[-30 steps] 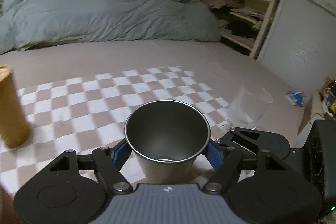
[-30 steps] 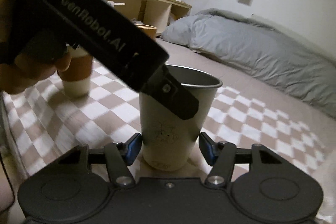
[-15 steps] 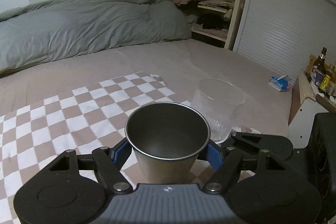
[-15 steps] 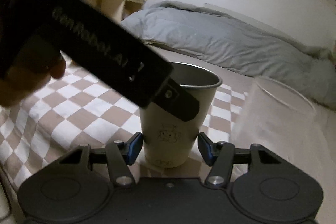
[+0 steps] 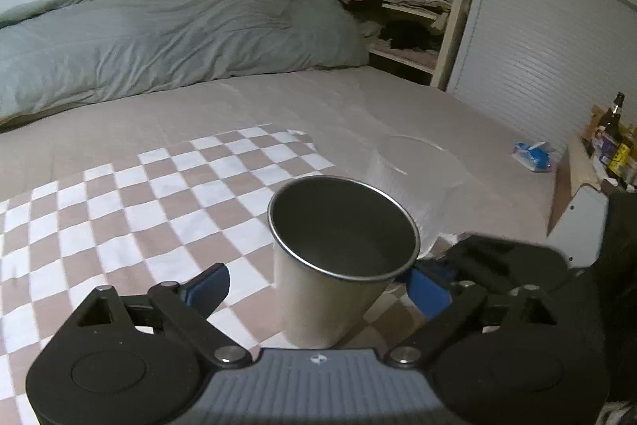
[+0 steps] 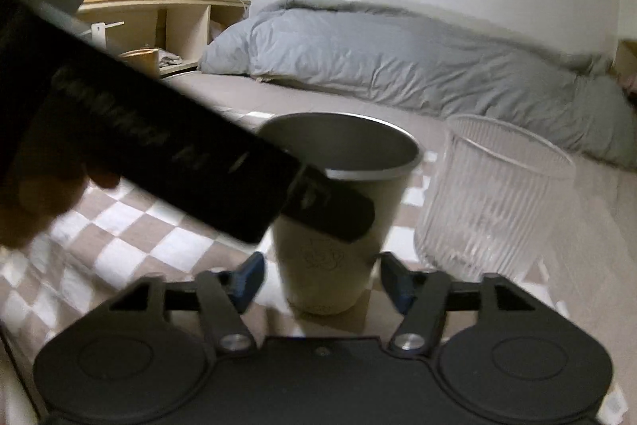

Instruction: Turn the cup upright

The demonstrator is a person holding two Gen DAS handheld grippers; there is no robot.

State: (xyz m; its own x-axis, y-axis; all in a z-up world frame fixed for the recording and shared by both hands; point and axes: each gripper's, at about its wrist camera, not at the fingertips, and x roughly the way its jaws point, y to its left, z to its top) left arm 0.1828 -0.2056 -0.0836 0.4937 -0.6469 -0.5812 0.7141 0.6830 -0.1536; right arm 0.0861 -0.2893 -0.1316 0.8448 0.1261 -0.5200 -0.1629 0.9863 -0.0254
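Dull grey metal tumbler cup (image 5: 342,261) stood mouth-up on the brown-and-white checkered cloth (image 5: 119,218), base down, looked settled. So the flip itself read as done; step in hand was the release.

Left gripper (image 5: 318,285) had its blue-padded fingers (image 5: 207,285) spread: left pad clearly off the cup wall, right pad close by the rim side, contact there hard to tell. Right gripper (image 6: 322,277) bracketed the same cup lower down, both blue pads with a visible gap to the wall, so spread apart too, not pinching. From the right wrist view, the left gripper's black body crossed in front of the cup.

Clear ribbed glass tumbler (image 6: 489,202) stood upright just beside the cup, on the side away from the left gripper, near but apart.

Next move, as a judgement: pull both grippers straight back without clipping the rim, and avoid swinging toward the glass. The soft bedding under the cloth could let the cup tip if nudged.
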